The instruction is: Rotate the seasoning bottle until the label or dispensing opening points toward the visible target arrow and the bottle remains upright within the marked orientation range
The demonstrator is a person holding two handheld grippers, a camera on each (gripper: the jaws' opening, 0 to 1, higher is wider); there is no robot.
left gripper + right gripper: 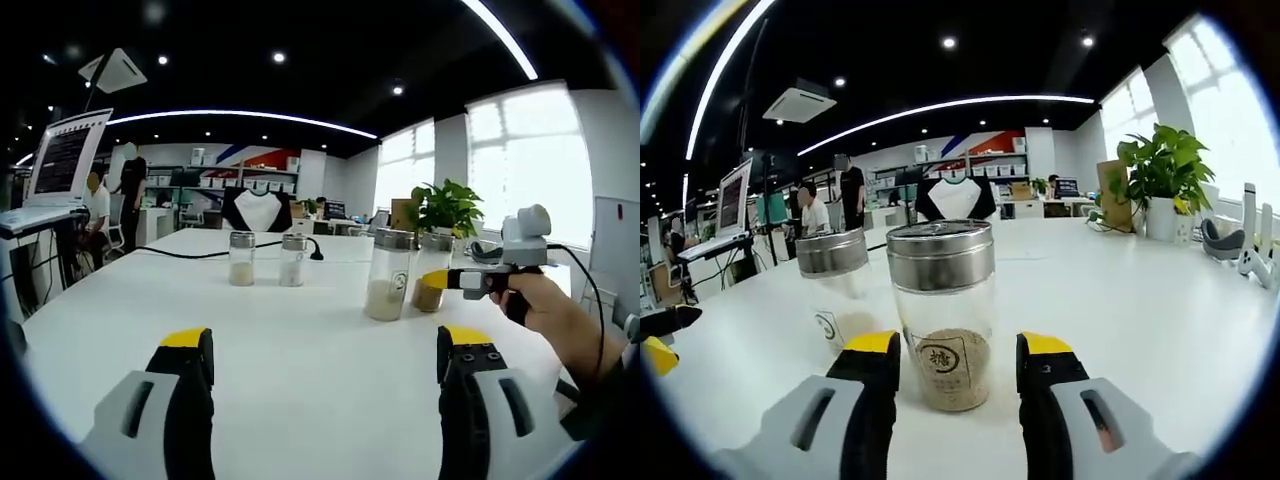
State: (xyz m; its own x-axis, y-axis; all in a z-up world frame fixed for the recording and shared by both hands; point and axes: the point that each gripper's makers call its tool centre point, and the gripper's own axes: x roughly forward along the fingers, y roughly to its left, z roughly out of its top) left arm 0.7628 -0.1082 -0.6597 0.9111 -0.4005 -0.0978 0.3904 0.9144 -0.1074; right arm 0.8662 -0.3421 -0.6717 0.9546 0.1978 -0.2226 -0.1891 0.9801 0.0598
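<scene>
Bright open office here, ceiling strip lights overhead, shelving at the back, people standing far off, and a long white bench (300,330) carrying everything. Plenty of bare bench in front of the left gripper (325,350); its jaws stand wide apart with nothing between them, hovering over the near edge. A black cable (200,254) trails across the far side of the bench, and a potted plant (447,208) sits toward the far right corner.

Four jars on the bench in the left gripper view: two small ones (242,259) side by side near the far edge, then two more to the right, close together. The right gripper (958,360) is at the rightmost of that pair, held by a person's hand (545,305).

In the right gripper view, the seasoning bottle (943,312) stands upright, clear glass, brushed metal lid, brownish granules filling its lower part, a square label with a character facing the camera. The right gripper's yellow-tipped jaws flank it closely on both sides; contact cannot be told. A second jar (836,290) with pale contents stands just beside it.
</scene>
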